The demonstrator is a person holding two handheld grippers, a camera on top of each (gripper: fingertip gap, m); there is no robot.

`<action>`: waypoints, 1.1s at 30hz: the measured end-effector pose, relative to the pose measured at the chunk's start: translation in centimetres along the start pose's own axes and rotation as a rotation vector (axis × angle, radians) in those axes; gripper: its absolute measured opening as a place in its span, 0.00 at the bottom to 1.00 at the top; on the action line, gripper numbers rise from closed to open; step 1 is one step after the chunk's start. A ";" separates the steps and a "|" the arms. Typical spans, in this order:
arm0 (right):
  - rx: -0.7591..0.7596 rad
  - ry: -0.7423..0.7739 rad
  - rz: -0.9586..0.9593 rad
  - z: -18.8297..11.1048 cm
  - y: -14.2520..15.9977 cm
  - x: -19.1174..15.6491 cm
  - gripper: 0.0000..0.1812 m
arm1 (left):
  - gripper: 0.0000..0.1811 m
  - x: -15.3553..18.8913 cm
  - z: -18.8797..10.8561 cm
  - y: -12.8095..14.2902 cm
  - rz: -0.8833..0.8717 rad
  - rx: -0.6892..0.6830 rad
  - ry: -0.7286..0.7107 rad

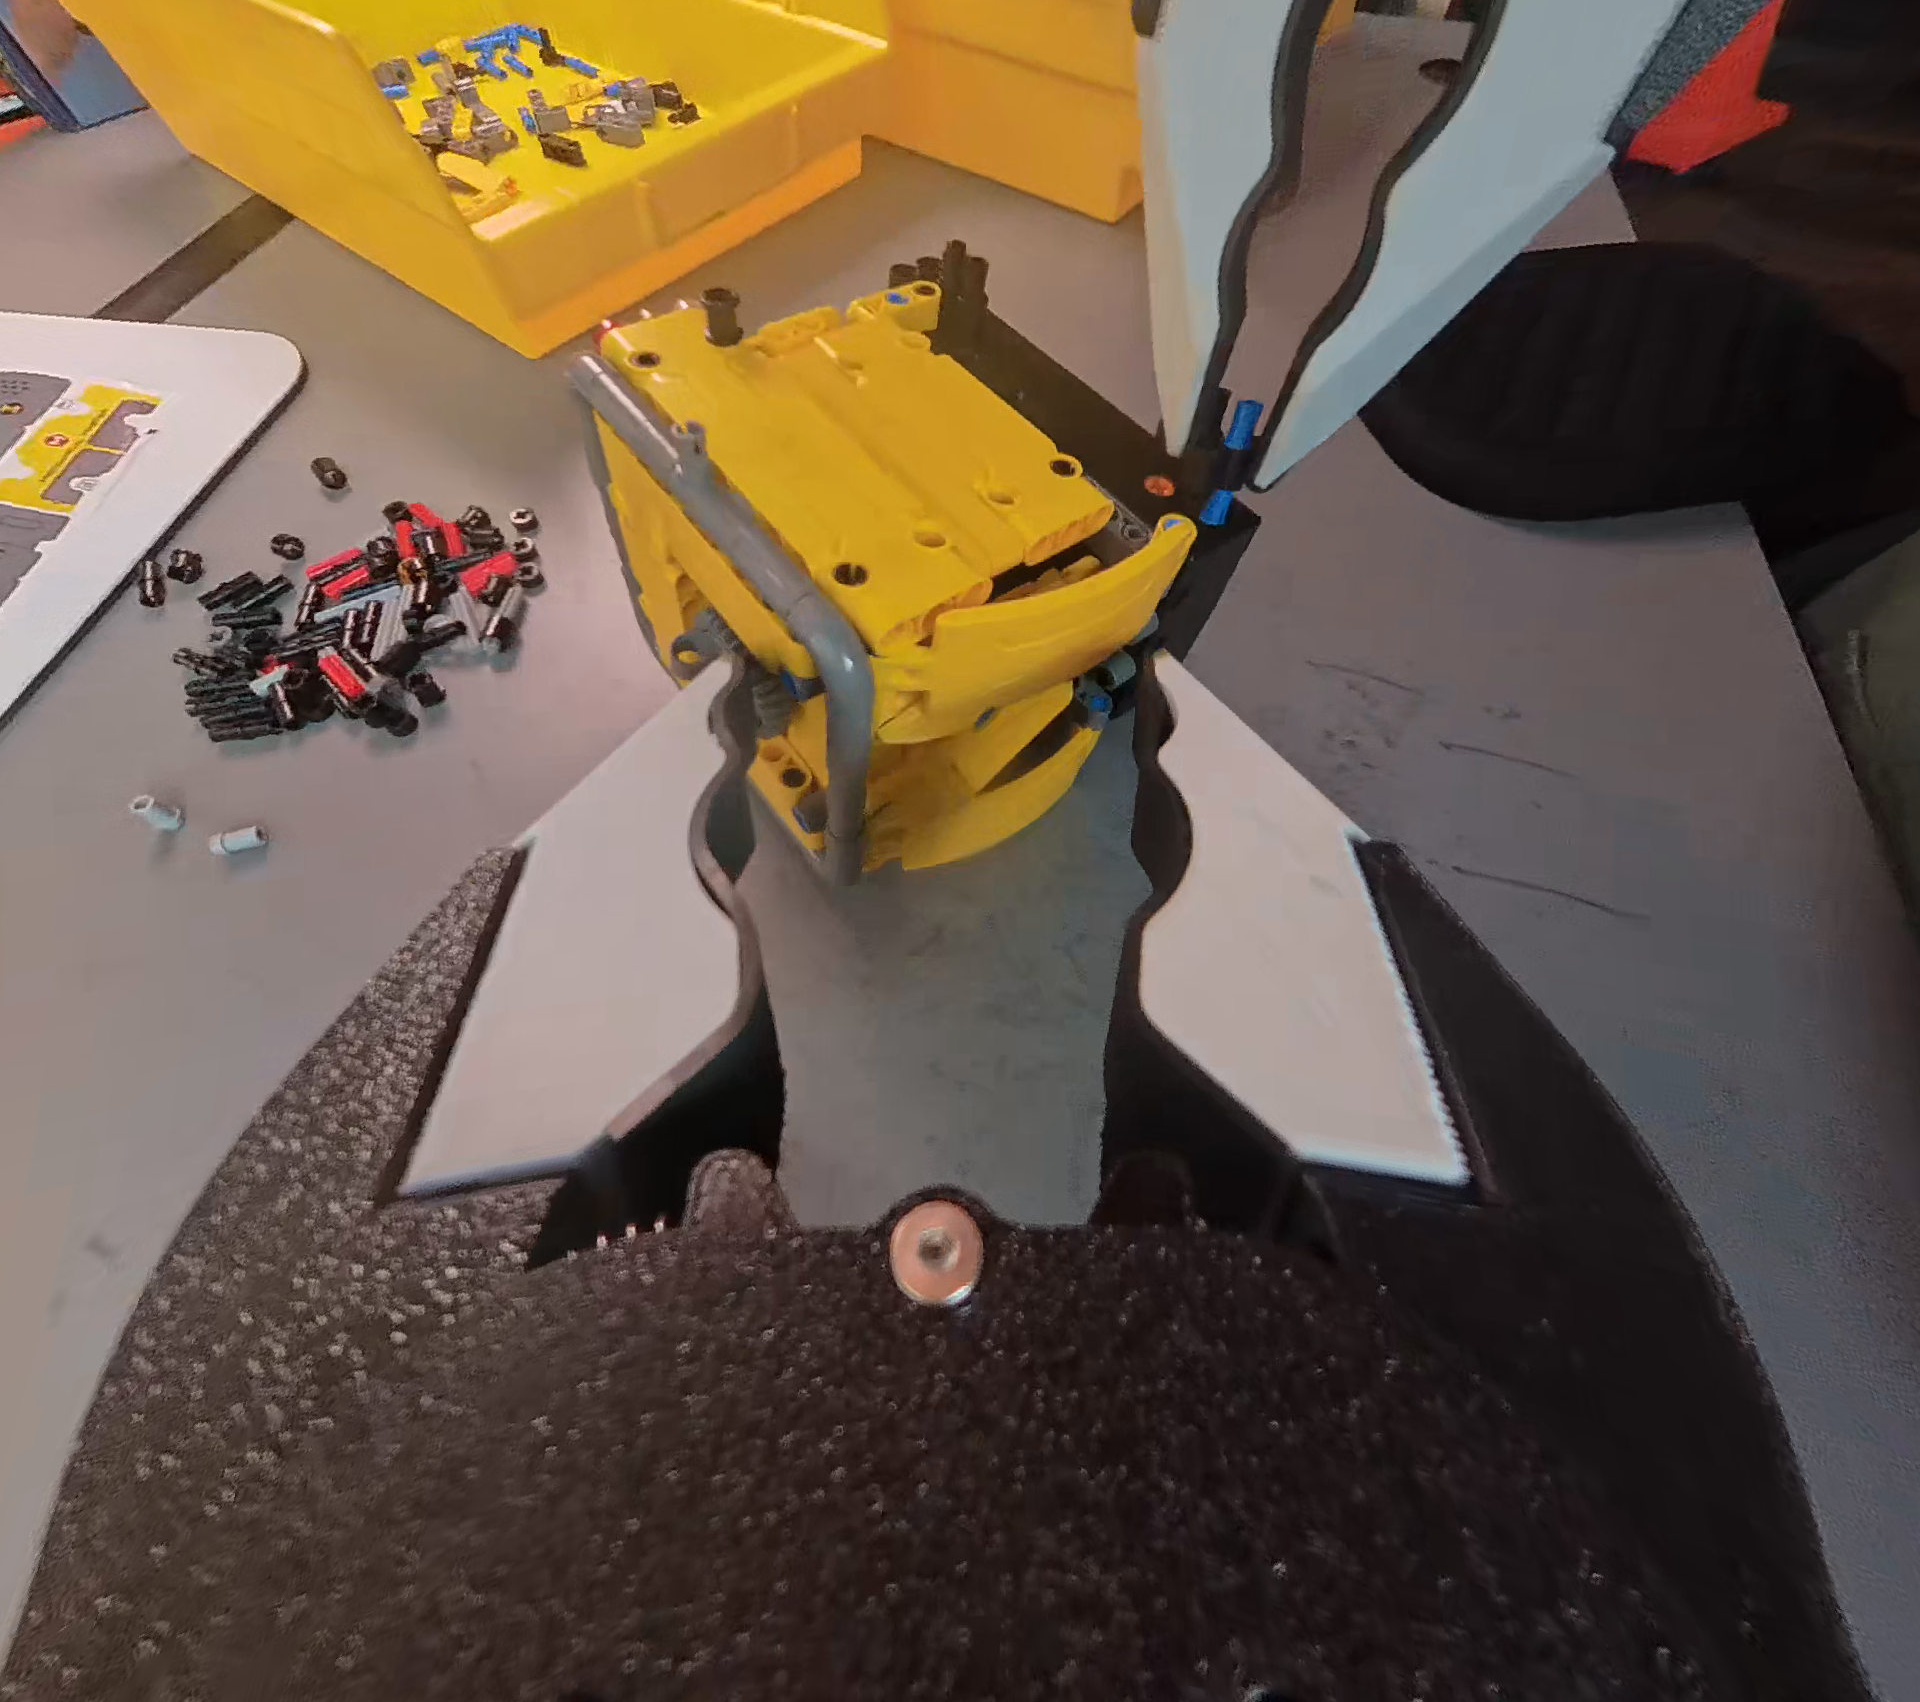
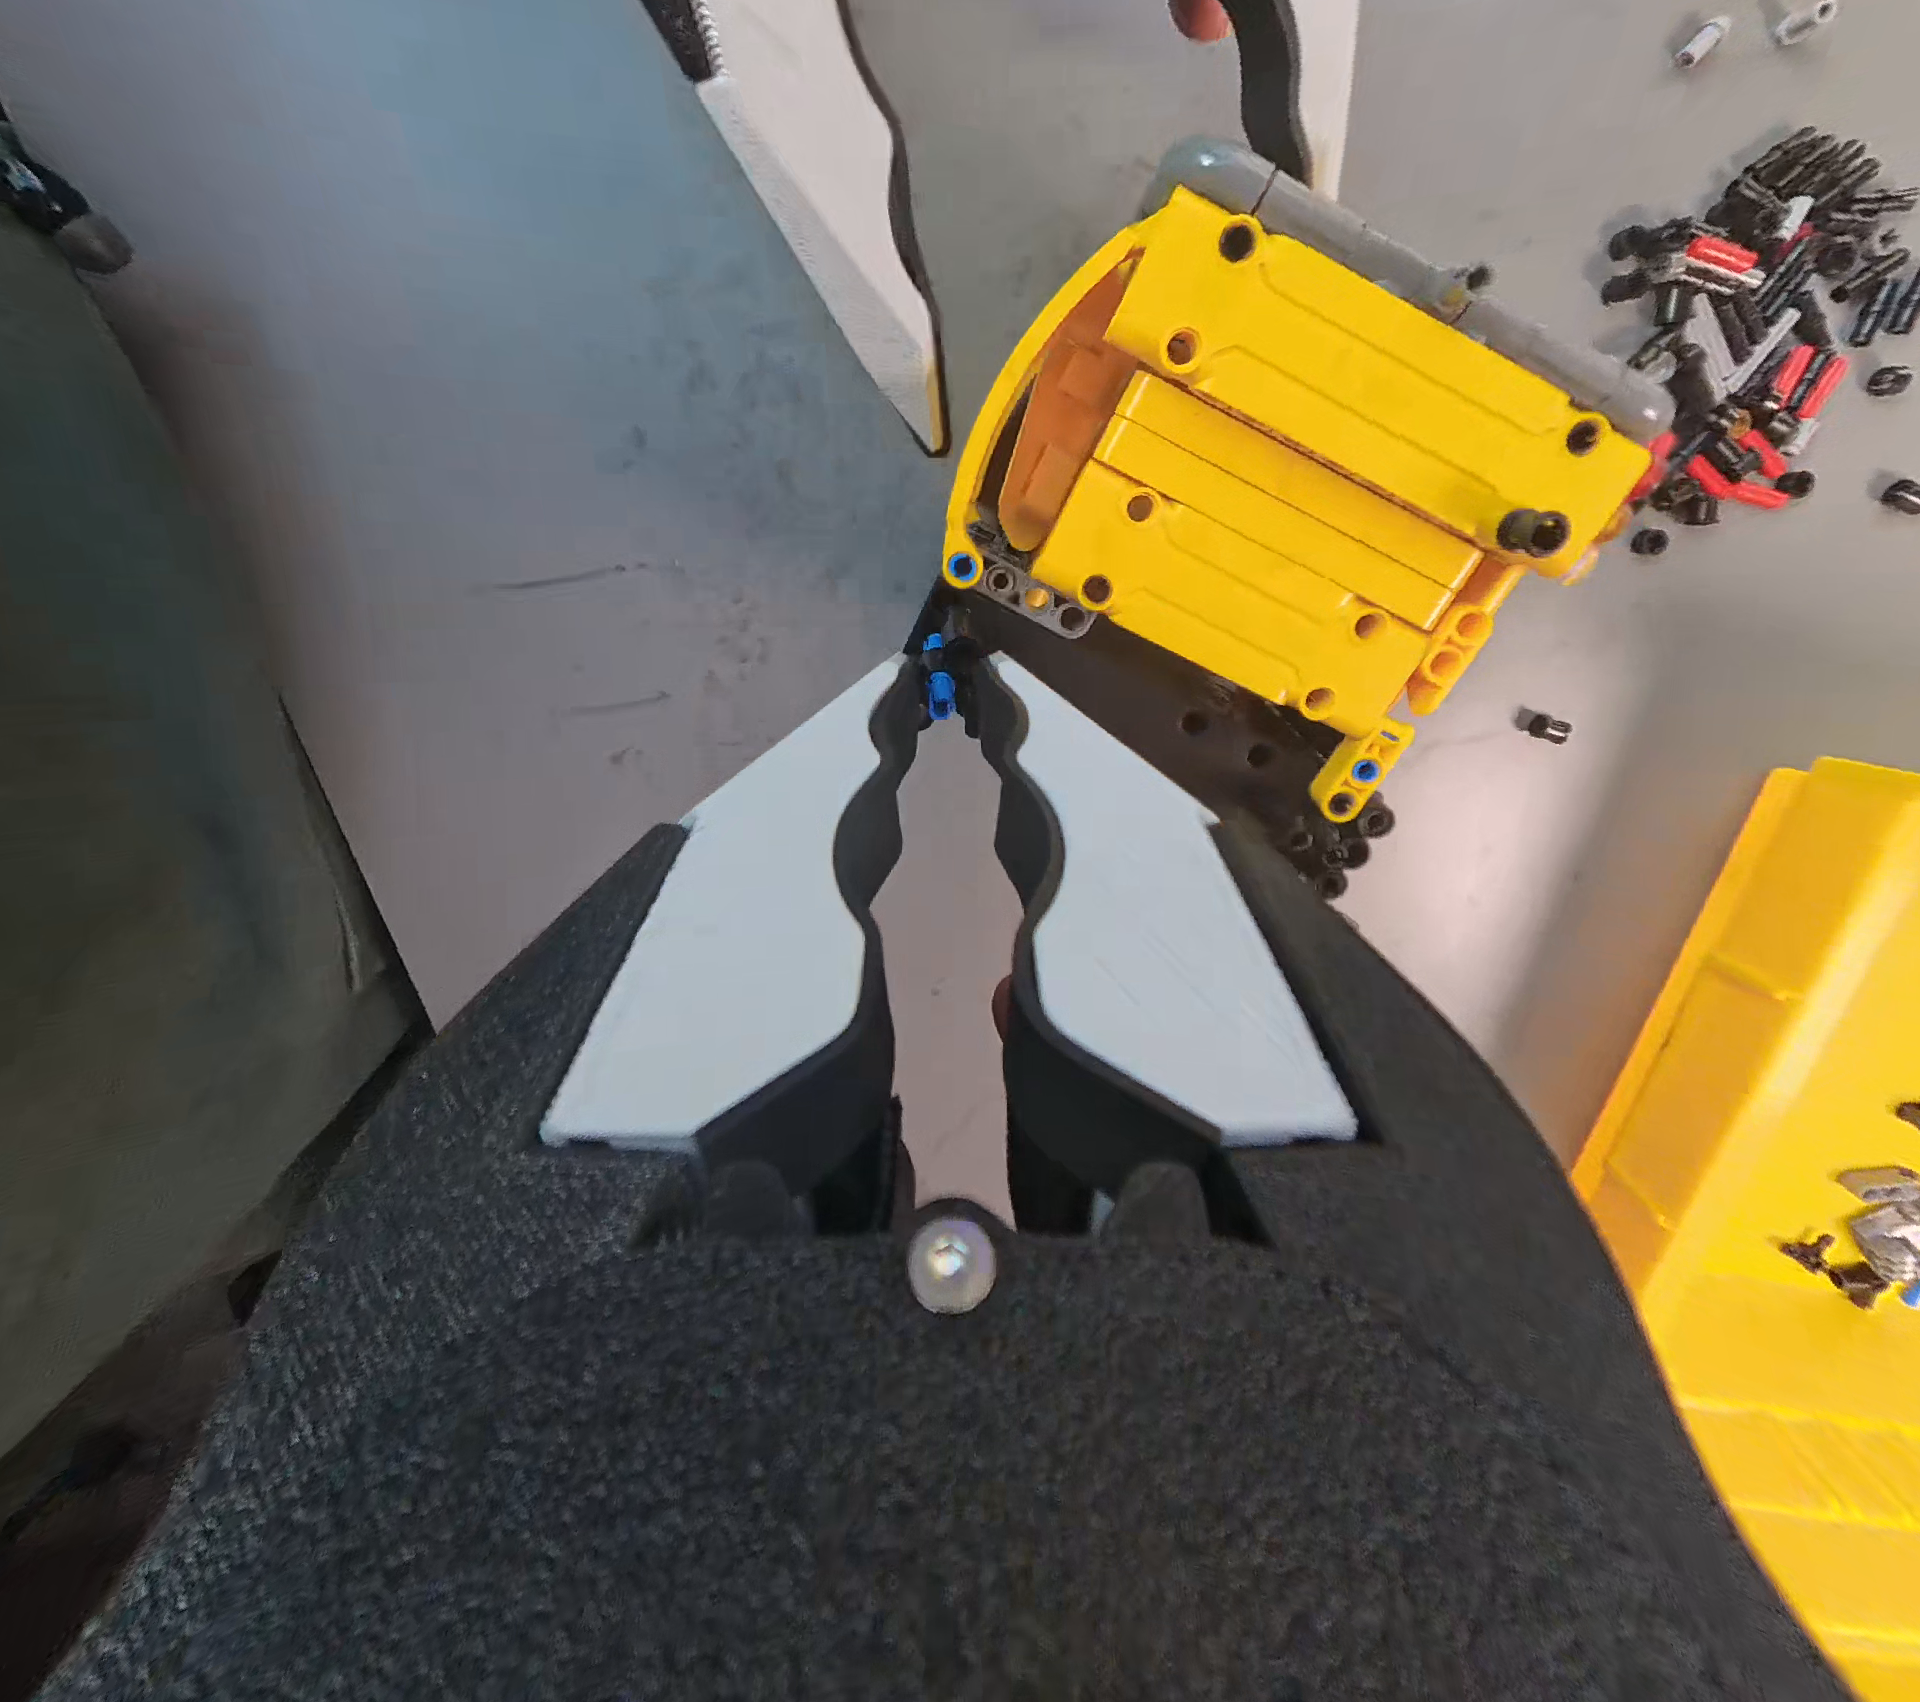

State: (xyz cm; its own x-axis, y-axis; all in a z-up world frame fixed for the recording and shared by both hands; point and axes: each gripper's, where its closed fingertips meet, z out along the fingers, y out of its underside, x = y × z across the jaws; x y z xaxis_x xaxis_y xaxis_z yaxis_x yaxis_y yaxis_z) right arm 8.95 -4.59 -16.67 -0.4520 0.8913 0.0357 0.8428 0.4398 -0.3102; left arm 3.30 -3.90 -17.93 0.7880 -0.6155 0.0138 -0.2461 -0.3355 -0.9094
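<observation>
Left wrist view: left gripper (image 1: pixel 940 696) clamps a yellow brick-built model (image 1: pixel 883 551) from both sides, fingertips pressed on its near end, one by the grey bent tube (image 1: pixel 748 530). Model sits on the grey table (image 1: pixel 1455 821), black frame at its far side. Right gripper (image 1: pixel 1236 447) comes down from top right, fingers nearly closed, pinching a small blue pin (image 1: pixel 1242 421) at the model's black corner. Loose pile of black and red pins (image 1: pixel 343 613) lies left of the model, two grey bushes (image 1: pixel 197 826) nearer the camera. Yellow bin (image 1: pixel 260 52) with small grey and blue parts behind; a white sheet (image 1: pixel 104 457) at left edge.

Right wrist view: right gripper (image 2: pixel 943 696) narrow, tips gripping the blue pin (image 2: pixel 940 684) right against the black corner of the model (image 2: pixel 1299 457). Left gripper (image 2: pixel 1122 302) reaches in from the top; one finger touches the grey tube (image 2: pixel 1455 291), the other lies along the model's opposite side. Pin pile (image 2: pixel 1756 333) at right, yellow bin (image 2: pixel 1766 1081) lower right.
</observation>
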 end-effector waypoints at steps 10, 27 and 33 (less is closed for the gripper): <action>-0.117 0.052 -0.141 -0.4 1.4 -0.6 0.06 | 0.50 0.6 -0.9 -0.2 0.053 -0.024 0.001; -0.249 0.087 -0.256 0.0 1.1 -0.7 0.06 | 0.69 -0.3 3.5 -1.1 0.164 0.044 0.198; -0.233 0.099 -0.197 0.1 1.4 -0.8 0.05 | 0.66 -0.2 3.3 -1.1 0.149 0.050 0.120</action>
State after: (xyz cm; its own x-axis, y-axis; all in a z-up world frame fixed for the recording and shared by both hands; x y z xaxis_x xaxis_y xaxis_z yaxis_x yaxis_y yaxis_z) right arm 10.43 -4.70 -17.22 -0.5923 0.7876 0.1698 0.7911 0.6085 -0.0628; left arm 5.26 -1.09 -18.32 0.6712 -0.7373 -0.0761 -0.3246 -0.2001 -0.9245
